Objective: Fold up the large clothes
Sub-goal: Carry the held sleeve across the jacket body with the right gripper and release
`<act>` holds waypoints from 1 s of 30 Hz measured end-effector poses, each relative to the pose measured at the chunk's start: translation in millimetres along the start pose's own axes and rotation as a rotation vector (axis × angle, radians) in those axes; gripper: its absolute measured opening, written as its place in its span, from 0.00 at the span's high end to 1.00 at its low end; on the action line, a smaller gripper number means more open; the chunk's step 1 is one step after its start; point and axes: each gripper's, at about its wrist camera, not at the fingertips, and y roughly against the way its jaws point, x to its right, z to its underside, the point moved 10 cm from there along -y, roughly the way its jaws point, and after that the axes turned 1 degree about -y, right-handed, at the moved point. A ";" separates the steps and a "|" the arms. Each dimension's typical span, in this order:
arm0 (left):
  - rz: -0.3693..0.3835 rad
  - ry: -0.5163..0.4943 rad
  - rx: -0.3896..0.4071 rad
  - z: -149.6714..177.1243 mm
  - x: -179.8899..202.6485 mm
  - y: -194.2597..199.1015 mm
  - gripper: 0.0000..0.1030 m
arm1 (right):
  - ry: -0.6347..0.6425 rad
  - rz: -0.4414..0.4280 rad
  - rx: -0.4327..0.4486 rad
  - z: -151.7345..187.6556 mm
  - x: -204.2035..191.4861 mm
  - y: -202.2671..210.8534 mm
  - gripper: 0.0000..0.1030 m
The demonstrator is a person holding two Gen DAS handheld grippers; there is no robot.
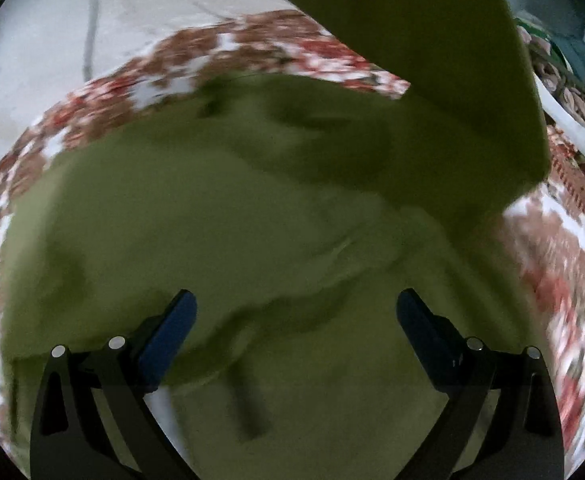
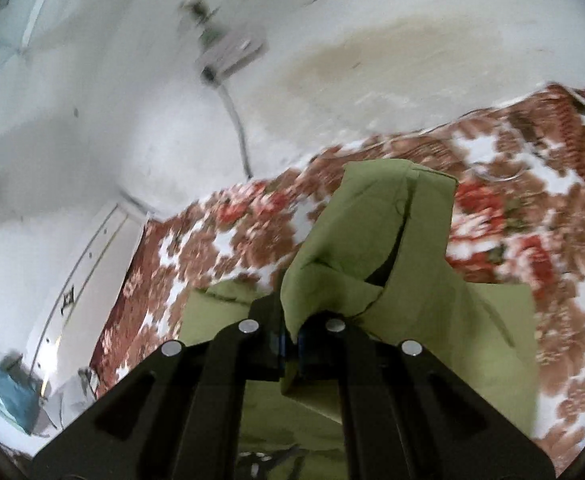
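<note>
We're mid-fold: R gripper point(image 2: 290, 344) clenched on green garment point(image 1: 196, 220) flap, lifted over floral bedspread point(image 1: 104, 92). L gripper point(image 1: 296, 320) released, hovering above garment. Next, we reckon: lay flap across body, align edges.

Between my left gripper point(image 1: 296, 320) fingers: open gap, only flat green garment point(image 1: 212, 216) beneath. A lifted green flap hangs at upper right, blocking passage there. My right gripper point(image 2: 290, 344) is pinched on that fabric, which stands up ahead and hides the way forward. Floral bedspread point(image 2: 220, 248) left of it lies bare. Wall cable point(image 2: 236, 120) beyond the bed edge.
</note>
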 end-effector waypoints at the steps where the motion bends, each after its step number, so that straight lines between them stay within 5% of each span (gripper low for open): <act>1: -0.010 0.001 -0.002 16.2 -21.0 11.0 0.05 | 0.012 -0.007 -0.013 6.5 -15.5 -13.2 0.96; 10: -0.100 0.090 -0.037 113.2 -166.1 56.0 0.05 | 0.260 0.031 -0.122 88.2 -141.8 -129.4 0.96; 16: -0.179 0.194 -0.124 175.3 -252.5 60.4 0.05 | 0.279 0.014 -0.238 152.8 -198.9 -194.9 0.96; 27: -0.181 0.282 -0.136 231.5 -301.4 75.3 0.05 | 0.384 0.091 -0.389 230.7 -244.0 -264.4 0.95; 30: -0.183 0.272 -0.130 234.1 -306.0 78.4 0.05 | 0.443 0.126 -0.448 257.0 -251.7 -279.7 0.81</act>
